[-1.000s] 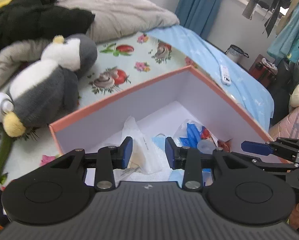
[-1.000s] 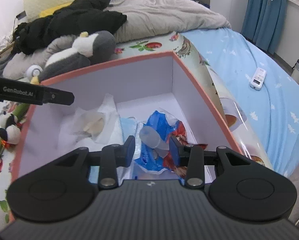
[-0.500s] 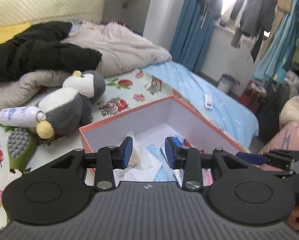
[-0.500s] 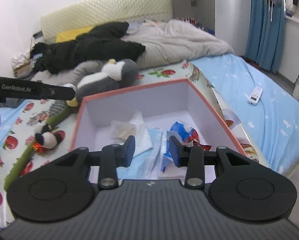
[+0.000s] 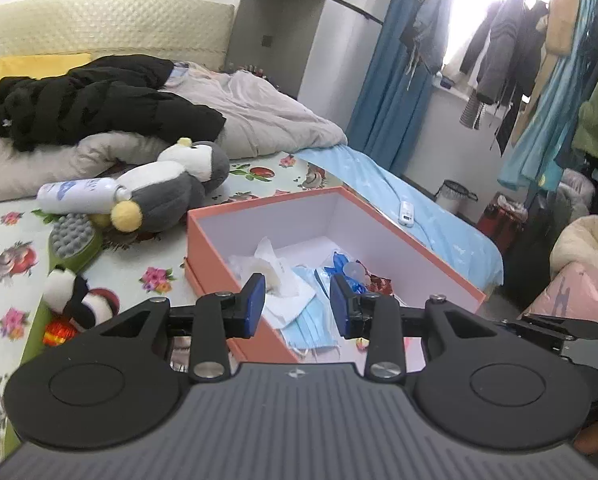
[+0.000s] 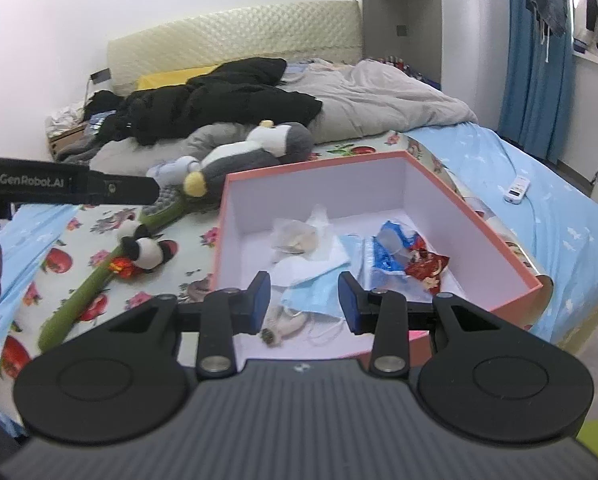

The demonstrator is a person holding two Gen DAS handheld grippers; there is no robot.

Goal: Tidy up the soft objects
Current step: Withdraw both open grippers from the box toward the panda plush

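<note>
An orange box (image 5: 431, 258) (image 6: 319, 166) with white inner walls sits on the flowered bed sheet. Inside lie blue face masks (image 6: 323, 284), white tissue (image 5: 275, 260) and snack wrappers (image 6: 415, 258). A grey and white penguin plush (image 5: 167, 196) (image 6: 251, 152) lies left of the box. Nearer, a small panda plush (image 5: 73, 296) (image 6: 147, 250) is on a green stick. My left gripper (image 5: 297, 306) hovers open and empty before the box's near corner. My right gripper (image 6: 303, 304) is open and empty over the box's near edge.
A white spray bottle (image 5: 79, 196) and a green brush with grey nubs (image 5: 73, 236) lie beside the penguin. A black jacket (image 6: 219, 100) and a grey duvet (image 6: 379, 96) cover the far bed. A remote (image 6: 517, 190) rests on the blue sheet; a bin (image 5: 455, 196) and hanging clothes (image 5: 499, 52) stand at the right.
Both grippers have drawn back and upward from inside the box, so the whole box and more of the bed show. The jaws stayed at the same width, empty.
</note>
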